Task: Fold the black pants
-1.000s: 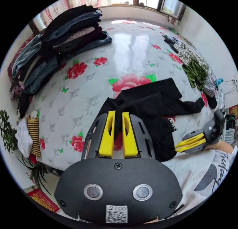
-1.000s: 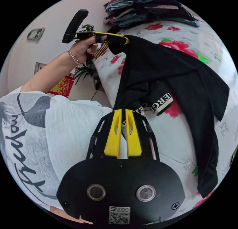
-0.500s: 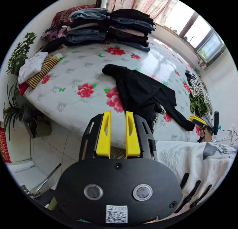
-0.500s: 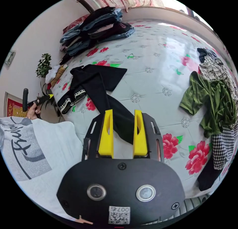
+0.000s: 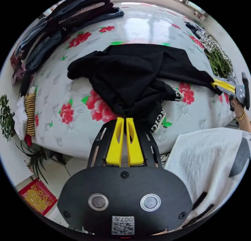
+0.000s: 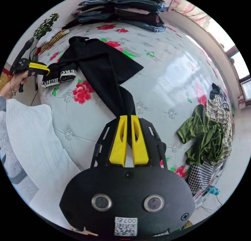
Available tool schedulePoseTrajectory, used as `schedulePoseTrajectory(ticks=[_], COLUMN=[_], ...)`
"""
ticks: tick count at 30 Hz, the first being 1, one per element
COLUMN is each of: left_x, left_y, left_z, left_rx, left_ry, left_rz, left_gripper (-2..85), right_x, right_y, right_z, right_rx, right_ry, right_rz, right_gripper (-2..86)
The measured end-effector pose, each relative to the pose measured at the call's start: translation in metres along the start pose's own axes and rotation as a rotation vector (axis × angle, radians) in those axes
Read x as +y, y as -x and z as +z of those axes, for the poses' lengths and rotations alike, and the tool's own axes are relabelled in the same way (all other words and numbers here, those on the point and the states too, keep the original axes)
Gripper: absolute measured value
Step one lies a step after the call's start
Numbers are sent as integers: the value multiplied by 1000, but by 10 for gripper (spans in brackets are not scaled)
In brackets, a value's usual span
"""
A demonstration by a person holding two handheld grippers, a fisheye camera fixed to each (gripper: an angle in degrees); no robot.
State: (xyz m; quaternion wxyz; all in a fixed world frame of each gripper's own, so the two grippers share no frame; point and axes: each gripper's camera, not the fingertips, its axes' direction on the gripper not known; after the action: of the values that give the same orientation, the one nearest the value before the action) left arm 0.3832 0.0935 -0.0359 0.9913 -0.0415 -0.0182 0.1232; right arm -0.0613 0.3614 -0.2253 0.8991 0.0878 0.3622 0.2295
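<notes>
The black pants (image 5: 136,73) lie crumpled across the flowered mattress (image 5: 146,21), the white lettered waistband (image 5: 158,120) at the near edge. My left gripper (image 5: 125,119) is shut on the fabric beside the waistband. In the right gripper view the pants (image 6: 104,66) stretch away from me, and my right gripper (image 6: 127,117) is shut on the end of a leg. The left gripper (image 6: 39,67) shows there at the waistband (image 6: 58,77), held by a hand. The right gripper (image 5: 224,85) appears in the left gripper view at the leg's tip.
Stacks of folded clothes (image 6: 123,5) sit at the far side of the mattress (image 6: 170,76). A green garment (image 6: 206,136) and chequered clothes (image 6: 204,173) lie at one edge, a striped cloth (image 5: 30,113) at another. A potted plant (image 5: 6,115) and red mat (image 5: 36,199) are on the floor.
Half a second ago both grippers were open and off the pants. Now the left one is shut by the waistband and the right one on a leg end.
</notes>
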Motion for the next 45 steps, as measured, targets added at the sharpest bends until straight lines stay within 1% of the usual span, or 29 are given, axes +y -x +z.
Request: schedulePoseTrajectory(ticks=[1, 3, 4, 5, 6, 7, 9, 11, 12, 14, 16, 17, 21, 23, 24, 25, 26, 27, 28, 30, 32, 34, 35, 36, 37, 39, 41, 44, 45], left_x=[5, 29, 36, 51, 64, 70, 91, 107, 118, 134, 144, 147, 121, 100, 84, 75, 59, 45, 39, 25, 30, 49, 66, 81, 88, 103, 105, 100, 99], left_y=[12, 74, 91, 123, 151, 162, 184, 188, 192, 201, 211, 219, 243, 253, 258, 259, 258, 251, 249, 245, 248, 253, 256, 258, 257, 252, 248, 240, 239], left_z=[-8, -36, -41, -52, -61, -64, -69, -69, -68, -64, -56, -49, -24, 1, 26, 38, 57, 61, 59, 37, 9, -22, -37, -47, -49, -43, -24, 10, 20], left_rx=[-41, -246, -280, -270, -184, -145, -55, -26, -5, 6, 4, 10, 116, 159, 199, 208, 189, 125, 102, 81, 69, 53, 49, 64, 66, 24, 24, 63, 45], left_ry=[-7, 17, 22, 5, -29, -48, -102, -121, -129, -140, -137, -129, -124, -89, -26, 16, 92, 116, 110, 23, -64, -152, -199, -228, -235, -215, -167, -75, -42], left_rz=[-2, -55, -72, -110, -150, -172, -201, -215, -240, -313, -367, -399, -406, -418, -432, -436, -420, -369, -339, -303, -317, -353, -380, -393, -399, -427, -436, -420, -426], left_gripper=[-5, -7, -7, -6, -3, -1, 18, 38, 44, 46, 48, 60, 143, 150, 137, 131, 93, 52, 32, 0, -4, -6, -6, -6, -7, -7, -8, -9, -8], right_x=[8, 26, 40, 46, 57, 65, 72, 68, 60, 41, -2, -14, -94, -121, -135, -145, -148, -157, -166, -179, -179, -156, -147, -127, -106, -75, -51, -21, -10], right_y=[-18, -44, -59, -66, -77, -85, -92, -90, -89, -86, -74, -69, -42, -37, -34, -30, -25, -15, -3, 6, -2, -25, -30, -35, -38, -40, -42, -57, -66], right_z=[-20, -44, -53, -54, -54, -49, -49, -64, -74, -80, -66, -60, -3, 20, 35, 41, 39, 43, 41, 37, -3, -88, -109, -144, -169, -185, -169, -87, -52], right_rx=[47, 123, 139, 111, 9, -40, -31, -28, -39, -113, -209, -214, -185, -189, -196, -148, -127, -89, -83, -44, 29, 109, 132, 176, 217, 266, 304, 264, 225], right_ry=[-35, -63, -48, -34, 8, 75, 119, 53, -16, -111, -142, -139, -11, 44, 82, 99, 70, 112, 141, 195, 33, -295, -368, -488, -577, -656, -614, -248, -62], right_rz=[61, 152, 195, 203, 221, 280, 349, 368, 400, 426, 387, 366, 253, 244, 243, 267, 252, 227, 134, 35, 26, 110, 121, 130, 143, 174, 194, 302, 363], right_gripper=[10, 11, 14, 15, 18, 22, 28, 35, 40, 47, 55, 57, 73, 75, 73, 67, 60, 46, 29, 14, 7, 3, 2, 2, 1, 1, 0, 1, 2])
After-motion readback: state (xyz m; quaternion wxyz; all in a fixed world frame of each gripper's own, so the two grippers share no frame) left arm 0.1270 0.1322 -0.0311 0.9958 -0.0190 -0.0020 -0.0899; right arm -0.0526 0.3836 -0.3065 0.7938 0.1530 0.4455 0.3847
